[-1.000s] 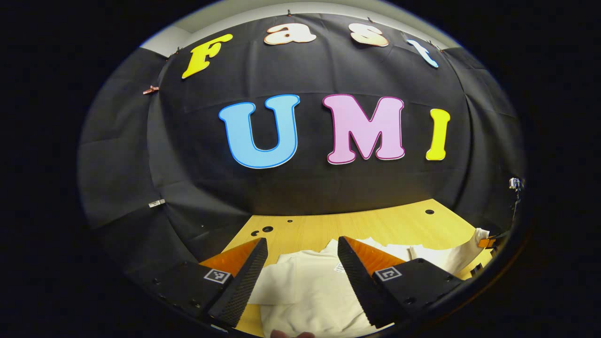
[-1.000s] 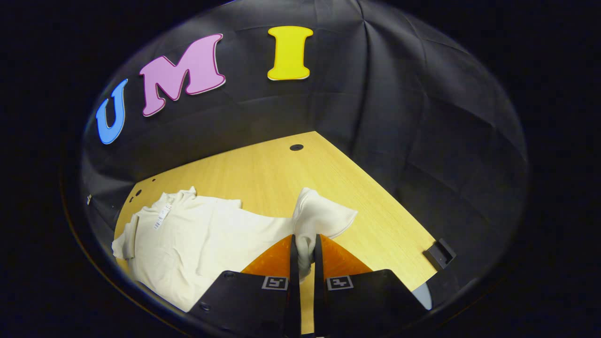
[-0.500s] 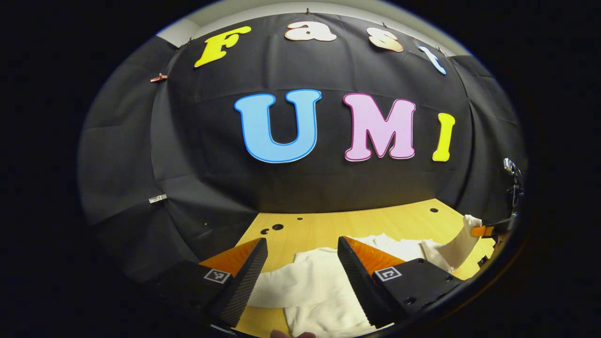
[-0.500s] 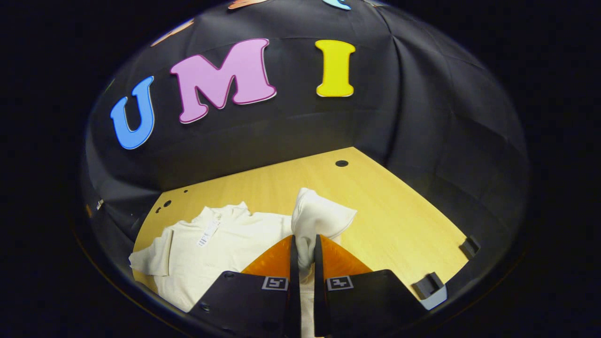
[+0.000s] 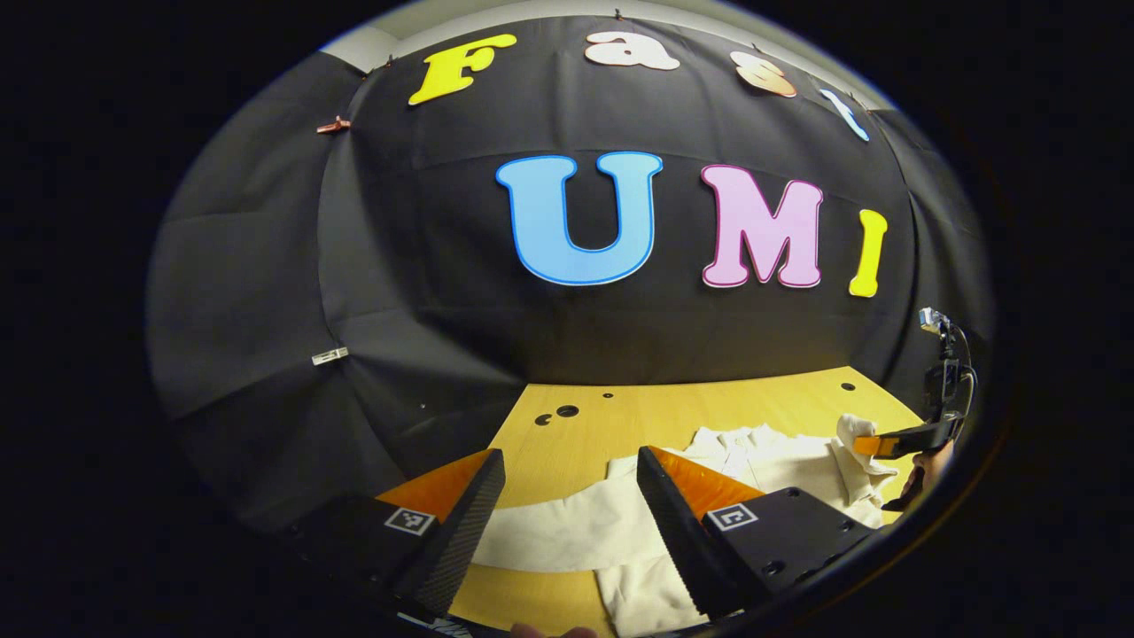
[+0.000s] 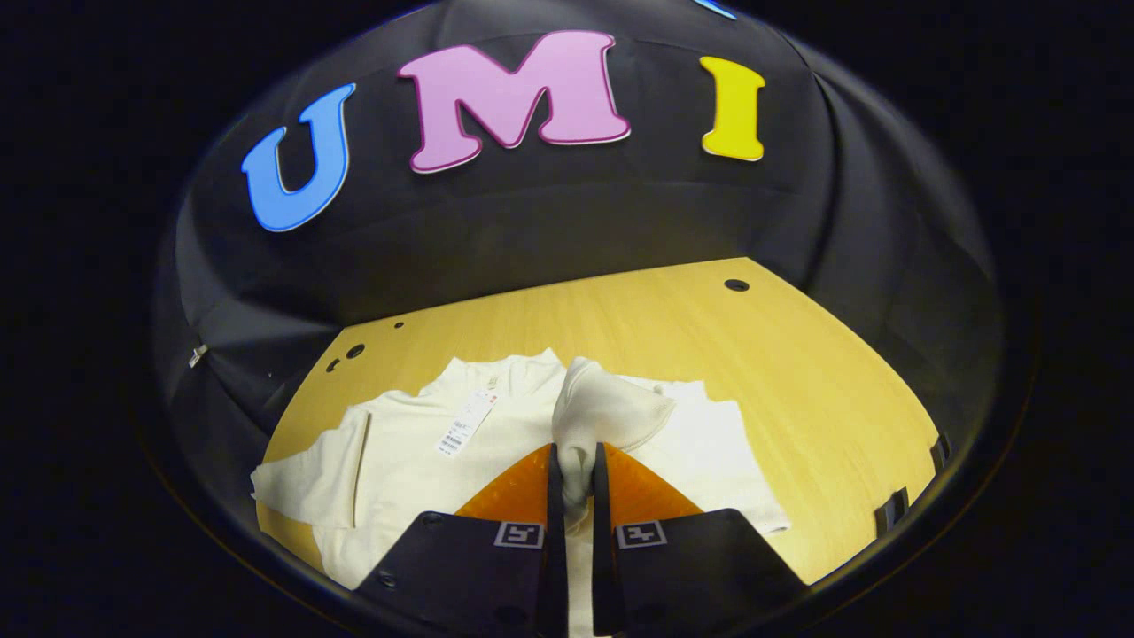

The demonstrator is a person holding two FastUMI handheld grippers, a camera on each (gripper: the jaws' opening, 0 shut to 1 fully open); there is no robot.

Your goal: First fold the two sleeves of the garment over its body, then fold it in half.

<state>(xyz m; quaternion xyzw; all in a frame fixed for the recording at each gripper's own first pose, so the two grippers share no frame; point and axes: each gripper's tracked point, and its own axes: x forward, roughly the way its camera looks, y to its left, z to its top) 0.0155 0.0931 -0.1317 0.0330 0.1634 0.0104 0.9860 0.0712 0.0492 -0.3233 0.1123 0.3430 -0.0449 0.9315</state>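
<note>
A plain cream-white knit garment (image 6: 399, 443) lies on a honey-yellow wooden table (image 6: 780, 372) with fine straight grain and small round black holes. A white paper tag (image 6: 461, 430) printed with dark bars sits at the collar. Matte black cloth (image 6: 549, 230) backs the booth, below a pale ceiling strip (image 5: 496, 16).

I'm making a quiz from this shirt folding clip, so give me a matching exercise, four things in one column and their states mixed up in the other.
1. right gripper
2. left gripper
3. near sleeve
4. paper tag

a. lying flat, spread out on the table
b. open above the cloth
c. resting near the collar
d. shut on the far sleeve

Pairs: 1-d, 2-b, 3-a, 4-c
</note>
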